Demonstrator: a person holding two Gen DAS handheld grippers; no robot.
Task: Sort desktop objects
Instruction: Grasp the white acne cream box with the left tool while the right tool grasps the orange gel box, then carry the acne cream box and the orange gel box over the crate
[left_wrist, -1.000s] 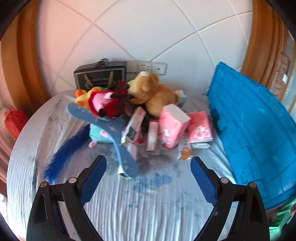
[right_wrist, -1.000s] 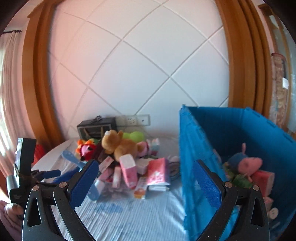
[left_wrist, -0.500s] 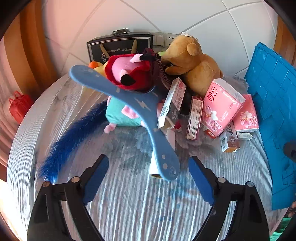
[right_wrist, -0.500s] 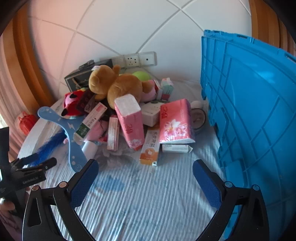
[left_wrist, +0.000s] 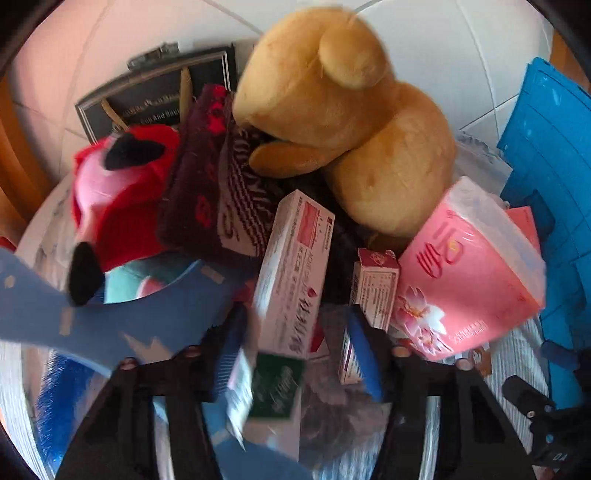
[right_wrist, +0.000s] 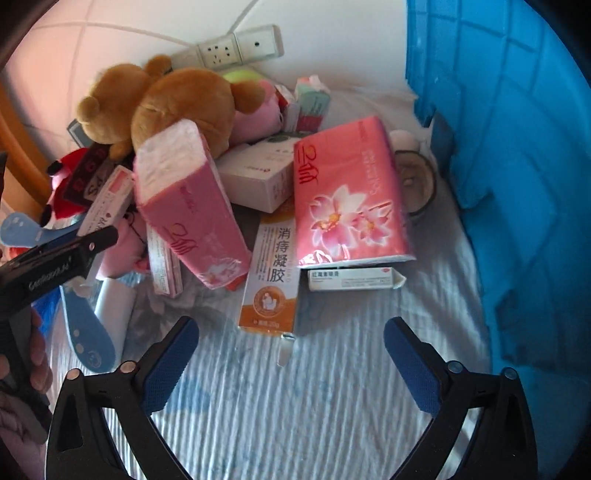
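Note:
A heap of toys and boxes lies on the striped tablecloth. In the left wrist view my left gripper (left_wrist: 299, 347) has narrowed its jaws around the lower end of a long white-and-pink carton (left_wrist: 293, 273) that leans on the heap; the frame is blurred and I cannot tell if the pads touch it. A brown teddy bear (left_wrist: 351, 122), a pink tissue pack (left_wrist: 465, 280) and a blue boomerang (left_wrist: 110, 317) surround it. My right gripper (right_wrist: 291, 365) is open and empty above the cloth, just short of an orange-and-white carton (right_wrist: 271, 273) and a flowered pink tissue pack (right_wrist: 349, 195).
A tall blue crate (right_wrist: 517, 147) stands at the right, close to the heap. A dark box (left_wrist: 155, 96) and a wall socket strip (right_wrist: 236, 46) sit behind the heap. The left gripper's body (right_wrist: 48, 273) shows at the left of the right wrist view.
My left gripper has pushed forward into the heap and its jaws have narrowed around the white-and-pink carton. My right gripper has moved closer and lower toward the orange carton, still open.

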